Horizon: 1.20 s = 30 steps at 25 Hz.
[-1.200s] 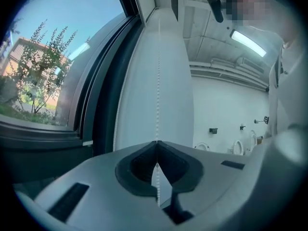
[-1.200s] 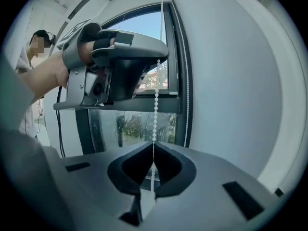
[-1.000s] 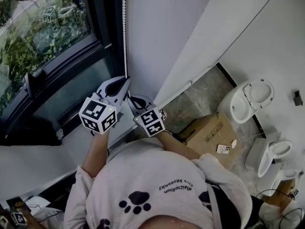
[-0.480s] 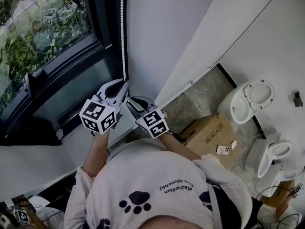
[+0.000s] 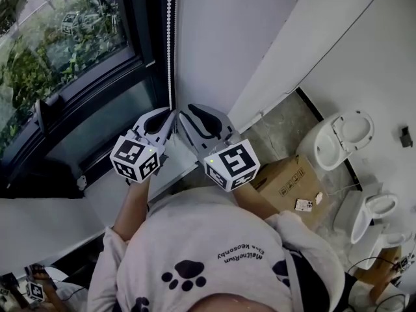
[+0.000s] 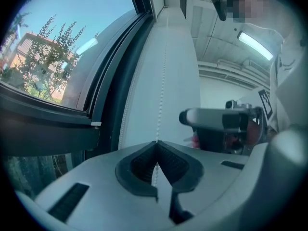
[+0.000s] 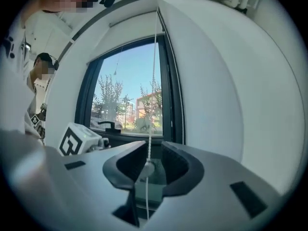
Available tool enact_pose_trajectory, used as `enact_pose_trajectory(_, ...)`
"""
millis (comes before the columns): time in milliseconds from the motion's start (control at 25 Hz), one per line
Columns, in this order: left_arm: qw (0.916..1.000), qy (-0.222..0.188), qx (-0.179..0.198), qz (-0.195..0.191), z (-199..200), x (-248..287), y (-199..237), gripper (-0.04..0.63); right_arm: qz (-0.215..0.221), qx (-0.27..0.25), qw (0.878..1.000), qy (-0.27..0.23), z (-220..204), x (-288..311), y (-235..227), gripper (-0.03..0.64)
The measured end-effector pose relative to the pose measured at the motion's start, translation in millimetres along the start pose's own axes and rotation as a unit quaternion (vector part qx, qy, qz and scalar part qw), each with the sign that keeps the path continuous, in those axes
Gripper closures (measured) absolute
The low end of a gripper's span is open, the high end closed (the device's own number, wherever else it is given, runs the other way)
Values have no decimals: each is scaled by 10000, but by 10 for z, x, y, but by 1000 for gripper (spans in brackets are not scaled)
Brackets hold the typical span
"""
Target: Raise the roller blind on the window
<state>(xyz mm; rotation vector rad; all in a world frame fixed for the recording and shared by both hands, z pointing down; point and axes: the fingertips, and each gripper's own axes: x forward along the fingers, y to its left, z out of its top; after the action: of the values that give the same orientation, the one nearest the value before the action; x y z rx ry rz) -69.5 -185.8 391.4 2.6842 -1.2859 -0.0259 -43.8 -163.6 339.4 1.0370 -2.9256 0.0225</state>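
Mid hand-over-hand haul on bead chain (image 5: 170, 44) hanging beside dark window frame (image 5: 135, 18). Left gripper (image 5: 170, 113) clamped shut on chain. Right gripper (image 7: 148, 150) just opening, chain running loose between its jaws. Next, probably: regrip higher with right, then pull down.

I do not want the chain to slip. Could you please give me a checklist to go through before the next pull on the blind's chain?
1. The left hand-held gripper is shut on the white beaded pull chain: ok.
2. The chain passes through the right hand-held gripper, between its jaws: ok.
3. Right jaws clamped on the chain: not ok. They have just been opening, and the pads stand apart.
4. Chain hangs straight, with no tangle in view: ok.
5. Height of the roller blind: cannot tell, it is not in view.
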Motion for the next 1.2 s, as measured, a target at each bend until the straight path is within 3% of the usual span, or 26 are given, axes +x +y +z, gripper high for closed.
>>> enact_pose_trajectory(160, 10000, 10, 4, -4, 0, 6, -9, 586, 81, -211, 9992, -318, 423, 141, 8, 517)
enact_pose_trajectory(400, 10000, 21, 25, -33, -8, 18, -37, 586, 179, -222, 9983, -507, 721, 295, 0, 517)
enact_pose_trajectory(600, 10000, 24, 24, -53, -10, 24, -52, 586, 258, -216, 9983, -482, 849, 377, 0, 523)
enact_pose_trajectory(960, 10000, 1, 30, -91, -9, 39, -83, 586, 205, -360, 9980, -469, 992, 405, 12, 604)
enact_pose_trajectory(1200, 9999, -22, 124, -40, -50, 38, -95, 586, 55, -519, 9975, -473, 945, 394, 2, 606)
